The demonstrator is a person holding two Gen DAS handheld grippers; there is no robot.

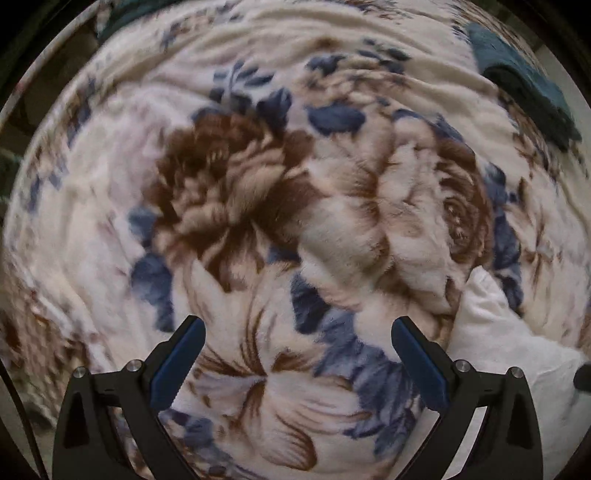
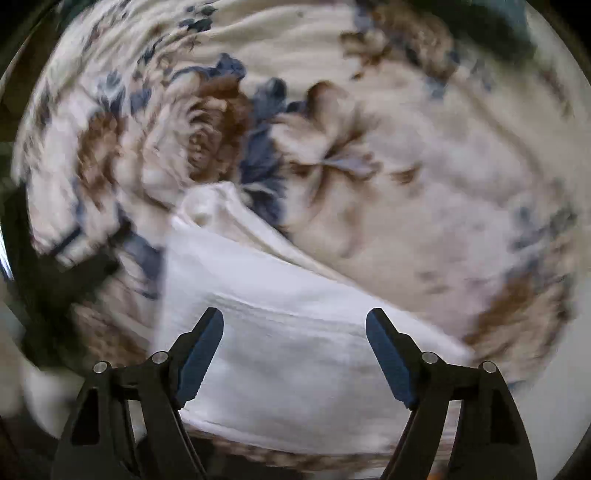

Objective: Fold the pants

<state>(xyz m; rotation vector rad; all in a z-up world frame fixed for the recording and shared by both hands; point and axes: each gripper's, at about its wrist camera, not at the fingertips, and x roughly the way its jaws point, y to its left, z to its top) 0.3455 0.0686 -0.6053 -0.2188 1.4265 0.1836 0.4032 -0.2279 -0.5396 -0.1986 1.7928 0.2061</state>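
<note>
Left hand-held gripper [image 1: 297, 341] pointing straight down over floral fleece blanket [image 1: 258, 184], jaws spread wide, nothing between them, only blanket pile below. Blue pads [image 1: 177, 363] on inner faces of black fingers, both clear of fabric.

White pants [image 1: 495, 332] just visible at lower right of left wrist view, a folded corner lying on the blanket, beside the left gripper's right finger but apart from it. Dark teal cloth [image 1: 524, 85] bunched at upper right, well apart from the pants, near the blanket's far edge.

Right hand-held gripper [image 2: 295, 350] aimed steeply down, jaws spread, not pinching. White pants [image 2: 280, 321] lying flat right under it as a folded band running diagonally from upper left to lower right across the floral fleece blanket [image 2: 424, 203]; fabric seen between the two fingers but pads [image 2: 388, 358] not pressing on it. Upper end of the pants rumpled, a cream fold turned up at the tip. Seam line visible along the band.

Right wrist view heavily motion-blurred. Dark blurred shape at left edge of that view, cannot tell what. Dark teal cloth [image 2: 491, 29] at top right, blurred
</note>
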